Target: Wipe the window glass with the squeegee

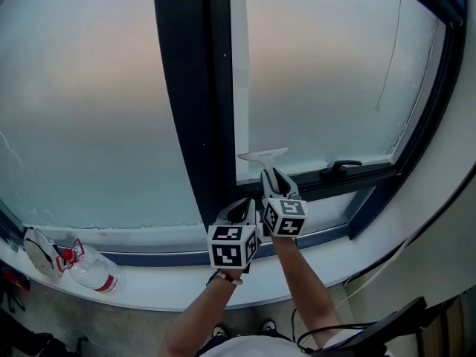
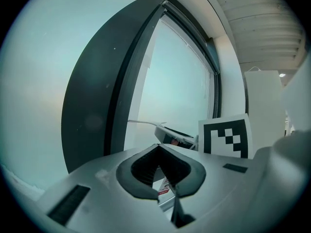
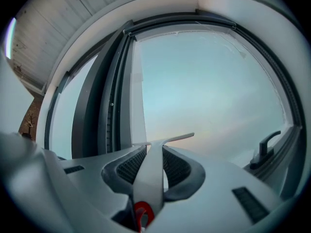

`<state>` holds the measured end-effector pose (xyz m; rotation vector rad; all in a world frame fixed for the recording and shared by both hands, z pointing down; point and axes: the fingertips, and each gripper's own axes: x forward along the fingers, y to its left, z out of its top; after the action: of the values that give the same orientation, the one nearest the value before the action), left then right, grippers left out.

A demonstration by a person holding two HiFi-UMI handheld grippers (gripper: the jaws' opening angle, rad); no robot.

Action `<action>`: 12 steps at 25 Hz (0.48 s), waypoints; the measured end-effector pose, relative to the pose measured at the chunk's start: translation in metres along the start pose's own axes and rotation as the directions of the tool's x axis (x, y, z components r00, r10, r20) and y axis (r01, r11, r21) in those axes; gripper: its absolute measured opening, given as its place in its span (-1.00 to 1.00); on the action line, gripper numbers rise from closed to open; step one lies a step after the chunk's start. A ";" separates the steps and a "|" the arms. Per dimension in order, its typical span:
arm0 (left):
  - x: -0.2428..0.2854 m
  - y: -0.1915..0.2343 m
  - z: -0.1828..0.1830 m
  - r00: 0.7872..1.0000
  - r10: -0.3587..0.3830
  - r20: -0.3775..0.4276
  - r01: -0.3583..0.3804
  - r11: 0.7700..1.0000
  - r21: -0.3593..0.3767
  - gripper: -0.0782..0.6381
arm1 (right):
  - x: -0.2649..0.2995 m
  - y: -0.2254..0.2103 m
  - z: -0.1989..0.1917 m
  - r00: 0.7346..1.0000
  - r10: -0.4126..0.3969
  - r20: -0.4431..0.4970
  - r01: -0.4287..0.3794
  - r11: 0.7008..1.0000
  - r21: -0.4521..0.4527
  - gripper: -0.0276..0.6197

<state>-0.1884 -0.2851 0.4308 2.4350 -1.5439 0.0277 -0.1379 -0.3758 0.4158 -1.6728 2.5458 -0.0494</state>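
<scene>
Right gripper view is showing my right gripper (image 3: 153, 150) clamping the squeegee (image 3: 150, 178) left of the window handle (image 3: 265, 147), left gripper (image 2: 159, 154) sitting closed, so I'm aiming for flat blade contact.

Left gripper (image 1: 241, 210) and right gripper (image 1: 274, 177) were pale grey moulded shells with dark ribbed pads (image 3: 127, 168) and black slots (image 3: 248, 204), each bearing a cube (image 1: 232, 245) of black-and-white square markers; forearms were bare, thin band (image 1: 225, 277) on left wrist, white top (image 1: 245, 346).
</scene>
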 end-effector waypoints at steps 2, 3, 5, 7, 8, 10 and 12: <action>0.000 0.002 -0.008 1.000 0.003 -0.014 -0.003 1.000 -0.008 -0.78 | -0.001 -0.001 -0.012 1.000 -0.003 -0.018 0.003 1.000 0.005 -0.63; 0.000 0.002 -0.012 1.000 0.005 -0.020 -0.005 1.000 -0.012 -0.78 | -0.001 -0.002 -0.019 1.000 -0.003 -0.028 0.003 1.000 0.009 -0.63; 0.000 0.003 -0.019 0.999 0.007 -0.031 -0.008 1.000 -0.020 -0.78 | -0.002 -0.003 -0.032 0.999 -0.002 -0.049 0.003 1.000 0.020 -0.63; 0.002 0.005 -0.026 0.999 0.008 -0.043 -0.010 1.000 -0.028 -0.78 | -0.002 -0.004 -0.043 0.998 0.000 -0.065 0.002 1.000 0.024 -0.63; 0.002 0.006 -0.029 0.999 0.010 -0.050 -0.011 0.999 -0.033 -0.78 | -0.002 -0.004 -0.047 0.998 0.000 -0.070 0.001 1.000 0.025 -0.63; 0.003 0.009 -0.036 0.998 0.016 -0.063 -0.018 0.999 -0.041 -0.78 | -0.002 -0.005 -0.054 0.997 0.001 -0.078 0.001 1.000 0.029 -0.63; 0.004 0.013 -0.042 0.997 0.023 -0.077 -0.027 0.999 -0.046 -0.78 | -0.003 -0.005 -0.062 0.996 0.001 -0.090 0.002 0.999 0.034 -0.63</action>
<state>-0.1929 -0.2847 0.4752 2.3508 -1.5247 0.0870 -0.1380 -0.3768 0.4786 -1.6967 2.5926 -0.1710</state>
